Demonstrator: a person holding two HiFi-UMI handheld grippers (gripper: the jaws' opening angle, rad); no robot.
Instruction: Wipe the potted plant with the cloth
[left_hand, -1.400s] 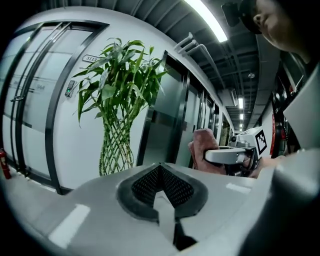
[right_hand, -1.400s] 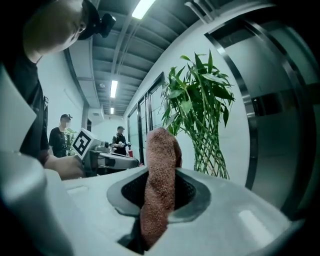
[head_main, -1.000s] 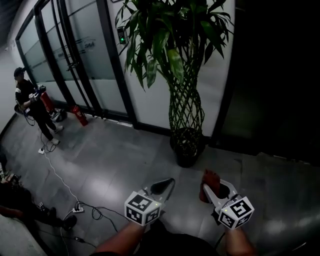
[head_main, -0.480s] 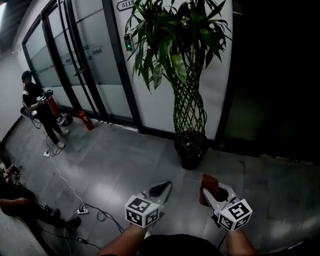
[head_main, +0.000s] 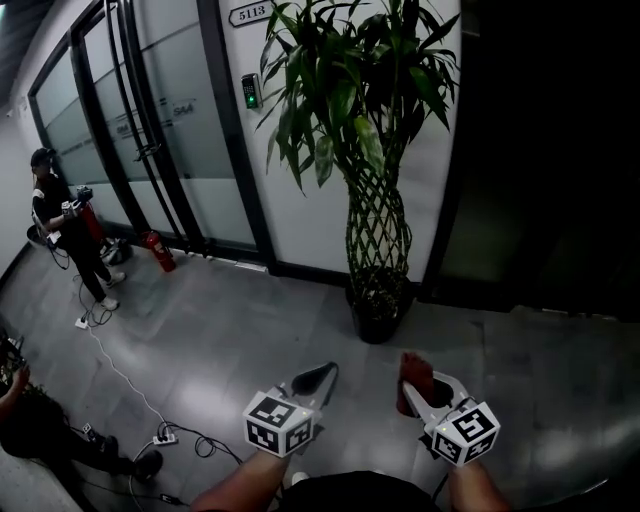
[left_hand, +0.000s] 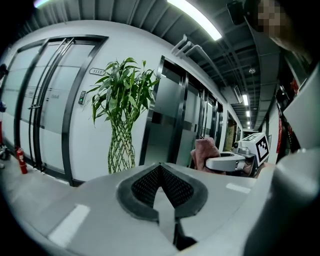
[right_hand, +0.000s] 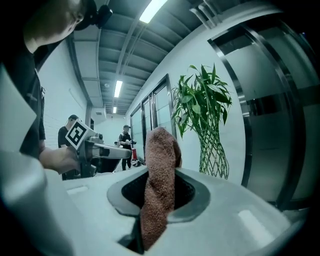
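A tall potted plant (head_main: 375, 160) with a woven lattice trunk and long green leaves stands in a dark pot (head_main: 378, 318) against the white wall; it also shows as the plant (left_hand: 122, 107) in the left gripper view and the plant (right_hand: 207, 117) in the right gripper view. My right gripper (head_main: 413, 381) is shut on a reddish-brown cloth (right_hand: 159, 182), which sticks up between its jaws, well short of the pot. My left gripper (head_main: 318, 377) is shut with nothing in it, beside the right one at the same distance from the plant.
Glass doors (head_main: 150, 130) fill the left wall, with a red fire extinguisher (head_main: 157, 250) at their foot. A person (head_main: 62, 225) stands far left. Cables and a power strip (head_main: 160, 438) lie on the grey floor. Dark doors (head_main: 540, 160) are right of the plant.
Both grippers have moved forward together toward the plant, which now stands a little nearer and fuller in the head view. The cloth stays clamped in the right gripper.
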